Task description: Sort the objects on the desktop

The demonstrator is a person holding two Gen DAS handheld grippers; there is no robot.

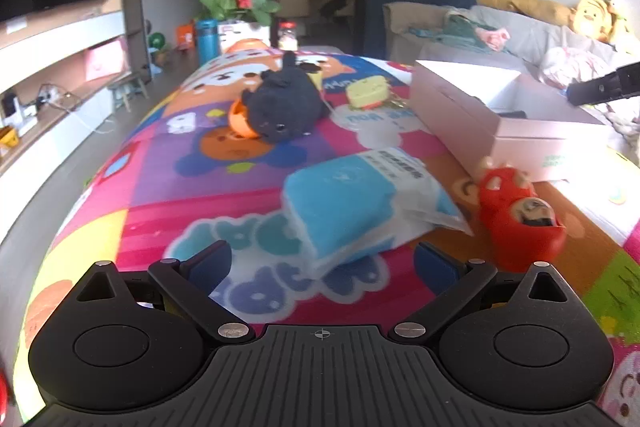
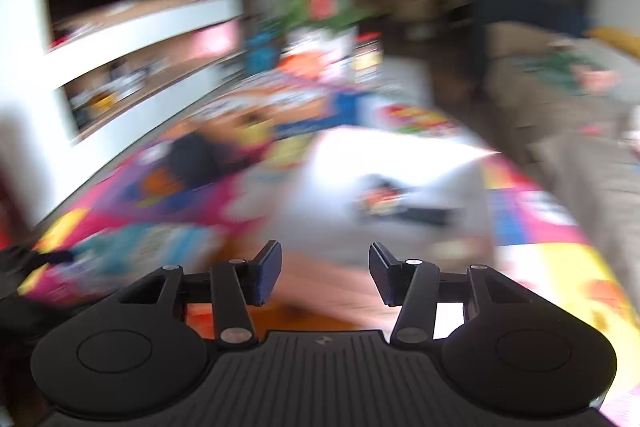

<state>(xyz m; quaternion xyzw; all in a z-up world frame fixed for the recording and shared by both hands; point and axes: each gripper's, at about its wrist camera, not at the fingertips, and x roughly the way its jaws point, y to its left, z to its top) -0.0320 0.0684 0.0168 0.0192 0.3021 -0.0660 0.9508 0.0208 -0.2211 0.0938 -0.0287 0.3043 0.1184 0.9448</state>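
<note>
The tabletop (image 1: 168,195) is covered by a glossy cartoon-print cloth in pink, purple, orange and yellow patches. Nearest the left hand-held gripper (image 1: 323,263) lies a soft, pillow-shaped tissue pack (image 1: 360,203) in crinkled clear-and-white plastic with a light blue panel; its near corner reaches in between the two blue-padded fingers (image 1: 210,261), but the jaws stand spread and the pads do not press on it. Just right of the pack, and just in front of the box, a rounded red doll figure (image 1: 520,215) with a small painted face lies tipped on its side. Behind it sits a flat, pale pink cardboard box (image 1: 472,111) with straight edges and its top open; something dark lies inside, too hidden to name. Farther back in the middle, a black plush toy (image 1: 284,107) of fuzzy fabric rests against a smooth orange ball-like piece (image 1: 240,119), and a small yellow blocky toy (image 1: 366,91) sits near the box's far corner. The tip of the right hand-held gripper (image 2: 325,273) shows as a black bar at the right edge of the left wrist view, over the box. The right wrist view is heavily smeared by motion: its ribbed dark pads are parted with nothing between them, and beyond them the pale box interior appears as a white blur with small dark and red shapes inside.
</note>
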